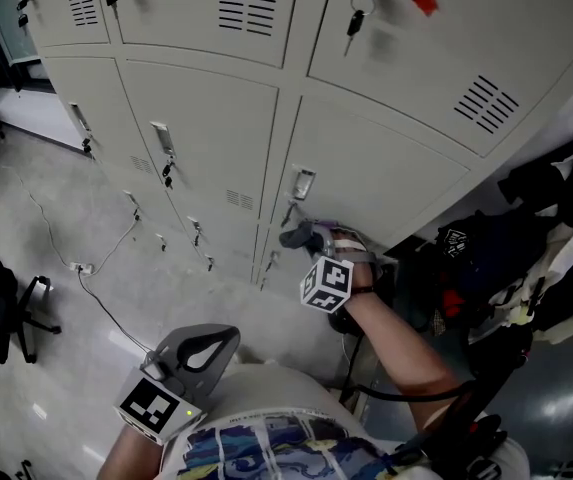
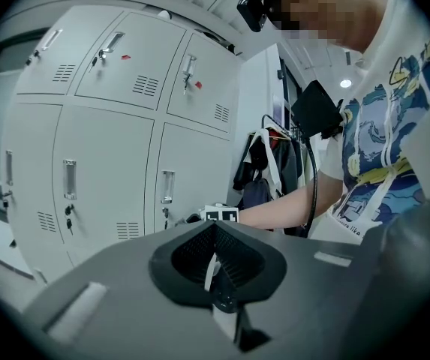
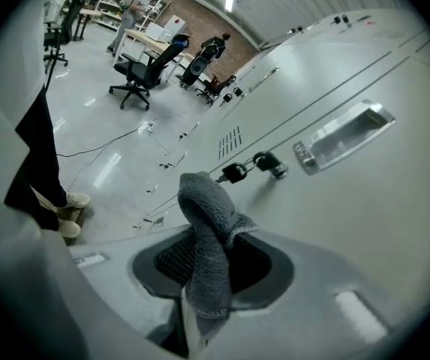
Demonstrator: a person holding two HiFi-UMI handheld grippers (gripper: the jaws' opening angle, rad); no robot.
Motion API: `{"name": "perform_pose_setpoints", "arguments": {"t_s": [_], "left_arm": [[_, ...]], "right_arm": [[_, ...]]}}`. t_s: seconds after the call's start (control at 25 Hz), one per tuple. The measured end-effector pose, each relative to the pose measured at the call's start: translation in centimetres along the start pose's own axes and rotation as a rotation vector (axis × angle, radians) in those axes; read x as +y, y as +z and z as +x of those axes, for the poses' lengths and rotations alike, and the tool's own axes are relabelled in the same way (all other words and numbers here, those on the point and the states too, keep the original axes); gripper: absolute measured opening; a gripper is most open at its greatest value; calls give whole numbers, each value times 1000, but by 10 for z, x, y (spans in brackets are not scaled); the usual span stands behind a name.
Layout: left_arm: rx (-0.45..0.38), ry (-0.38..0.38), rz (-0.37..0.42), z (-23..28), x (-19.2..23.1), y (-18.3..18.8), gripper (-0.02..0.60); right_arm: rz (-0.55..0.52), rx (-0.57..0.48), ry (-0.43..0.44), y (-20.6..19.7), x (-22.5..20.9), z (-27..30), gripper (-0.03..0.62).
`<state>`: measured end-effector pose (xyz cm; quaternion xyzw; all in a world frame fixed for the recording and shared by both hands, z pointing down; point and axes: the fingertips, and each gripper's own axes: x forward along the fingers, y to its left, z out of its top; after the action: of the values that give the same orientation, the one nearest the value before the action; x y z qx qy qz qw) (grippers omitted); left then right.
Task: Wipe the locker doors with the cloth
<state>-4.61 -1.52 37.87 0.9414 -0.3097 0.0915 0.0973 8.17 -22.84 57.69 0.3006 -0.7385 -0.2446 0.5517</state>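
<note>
Now likely wiping: right gripper (image 1: 304, 236) clamps cloth (image 3: 203, 235) by left edge of locker door (image 1: 381, 183); next, press and sweep across. Left gripper (image 1: 206, 346) closed, empty.

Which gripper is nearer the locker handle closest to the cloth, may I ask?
Right. The right gripper, clamping the cloth, sits close beside the handle; the left gripper hangs back near the person's torso.

All three views toward lockers (image 1: 196, 138)
</note>
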Motion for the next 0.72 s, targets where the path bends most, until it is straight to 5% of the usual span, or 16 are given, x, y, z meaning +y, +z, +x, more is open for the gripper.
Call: {"name": "perform_pose_setpoints", "arguments": {"t_s": [0.4,0.72], "left_arm": [[-2,-2,-5,-2,3,-1,2],[-15,-58,4,9,0,3,2]], "right_arm": [[65,15,101,-3,16,2,110],[64,-139,-116,54,-89,-128,110]]}}
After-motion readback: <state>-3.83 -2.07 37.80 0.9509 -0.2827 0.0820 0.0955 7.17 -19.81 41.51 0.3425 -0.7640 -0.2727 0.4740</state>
